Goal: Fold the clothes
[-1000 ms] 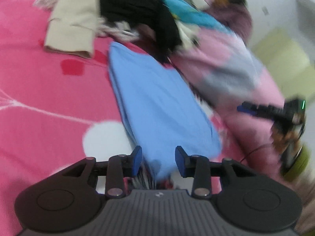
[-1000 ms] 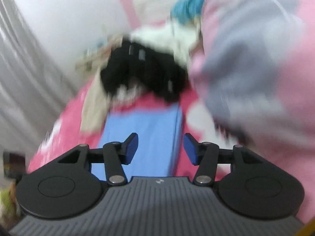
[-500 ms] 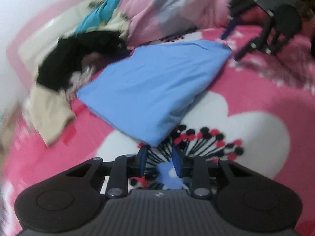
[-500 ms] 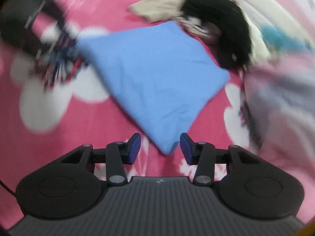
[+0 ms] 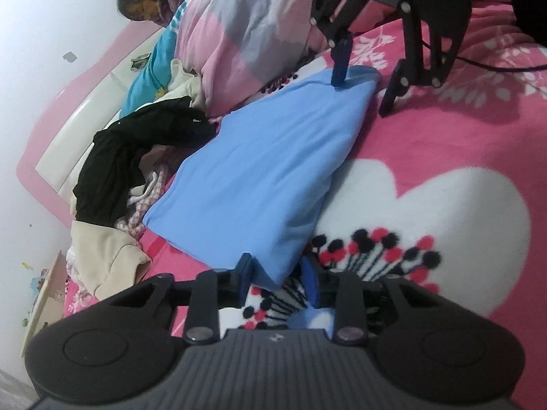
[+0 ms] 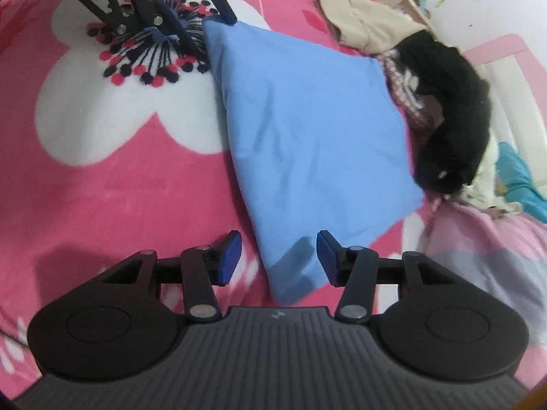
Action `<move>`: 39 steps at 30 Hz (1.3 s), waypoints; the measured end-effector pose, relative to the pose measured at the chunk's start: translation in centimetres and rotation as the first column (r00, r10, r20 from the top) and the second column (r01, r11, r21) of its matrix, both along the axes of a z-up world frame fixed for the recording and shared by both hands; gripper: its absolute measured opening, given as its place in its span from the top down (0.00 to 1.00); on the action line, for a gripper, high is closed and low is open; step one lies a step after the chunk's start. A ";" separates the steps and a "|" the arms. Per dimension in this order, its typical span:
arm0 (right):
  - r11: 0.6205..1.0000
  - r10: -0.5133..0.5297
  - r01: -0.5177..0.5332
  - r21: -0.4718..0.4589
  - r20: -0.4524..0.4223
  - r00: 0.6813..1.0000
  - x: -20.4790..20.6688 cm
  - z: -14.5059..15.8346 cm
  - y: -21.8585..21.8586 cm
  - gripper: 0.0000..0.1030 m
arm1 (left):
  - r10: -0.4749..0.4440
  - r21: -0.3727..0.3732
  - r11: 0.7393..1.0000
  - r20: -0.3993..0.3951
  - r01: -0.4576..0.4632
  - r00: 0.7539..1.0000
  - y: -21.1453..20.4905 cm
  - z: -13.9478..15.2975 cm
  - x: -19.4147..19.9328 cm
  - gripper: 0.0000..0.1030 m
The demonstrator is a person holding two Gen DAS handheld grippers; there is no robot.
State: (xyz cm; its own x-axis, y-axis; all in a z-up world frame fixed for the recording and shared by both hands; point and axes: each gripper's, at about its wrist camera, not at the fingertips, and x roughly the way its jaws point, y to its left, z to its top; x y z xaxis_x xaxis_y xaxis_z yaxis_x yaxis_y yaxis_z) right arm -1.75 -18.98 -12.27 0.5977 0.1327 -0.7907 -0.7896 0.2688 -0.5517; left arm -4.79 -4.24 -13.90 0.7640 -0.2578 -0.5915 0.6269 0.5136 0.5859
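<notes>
Left claw (image 5: 277, 278) apart around one corner of blue cloth (image 5: 270, 167) on pink blanket (image 5: 444, 143) | right claw (image 6: 277, 256) apart around another corner | step: grab corners | next: squeeze both, lift, fold.

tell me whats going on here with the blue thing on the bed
A person with a gripper in each hand is folding a blue garment on a pink blanket. The left gripper and the right gripper each straddle a corner of it, at opposite ends, jaws open, not yet pinching. A pile of other clothes lies beside it.
</notes>
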 end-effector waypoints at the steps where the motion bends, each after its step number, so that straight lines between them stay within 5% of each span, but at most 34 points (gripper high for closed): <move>1: 1.000 0.001 -0.001 0.001 -0.008 1.000 0.3 -0.3 0.1 0.55 | -0.007 0.006 1.000 0.001 0.007 1.000 0.1 0.0 0.1 0.85; 11: 1.000 -0.016 0.017 -0.020 0.047 0.999 0.8 -0.3 -1.0 0.69 | -0.142 0.171 0.977 0.077 0.128 0.987 -0.2 -1.8 -0.4 0.88; 14: 0.986 0.110 -0.093 -0.135 0.120 0.987 -0.7 -2.7 -0.8 0.74 | -0.170 0.206 0.968 0.117 0.143 0.979 0.0 -2.0 -1.1 0.94; 16: 0.965 0.173 -0.131 -0.228 0.171 0.970 -1.7 -3.6 -0.6 0.94 | -0.185 0.210 0.965 0.134 0.155 0.974 0.6 -1.1 -1.7 0.95; 20: 0.973 0.149 -0.096 -0.211 0.250 0.957 -2.9 -1.4 -0.8 0.96 | -0.245 0.236 0.951 0.175 0.201 0.954 2.2 1.5 -3.4 0.95; 23: 0.979 0.144 -0.103 -0.177 0.242 0.960 -4.7 1.1 -0.8 0.97 | -0.300 0.242 0.934 0.133 0.263 0.944 3.6 3.4 -5.6 0.95; 27: 0.979 0.174 -0.160 -0.127 0.104 0.979 -8.9 3.8 -0.3 0.97 | -0.379 0.234 0.900 0.005 0.368 0.925 5.8 4.8 -9.7 0.95; 32: 0.988 0.155 -0.157 0.005 -0.197 0.968 -15.0 4.2 0.3 0.97 | -0.349 0.131 0.910 -0.270 0.394 0.897 6.0 2.9 -13.6 0.94; 36: 0.999 0.014 0.005 0.053 -0.343 0.939 -15.9 1.1 0.1 0.88 | -0.259 0.131 0.937 -0.358 0.323 0.897 6.1 1.0 -14.1 0.91; 39: 0.976 -0.105 0.173 0.131 -0.410 0.906 -14.7 2.7 -2.1 0.81 | -0.156 0.109 0.969 -0.419 0.221 0.894 7.7 2.3 -13.3 0.82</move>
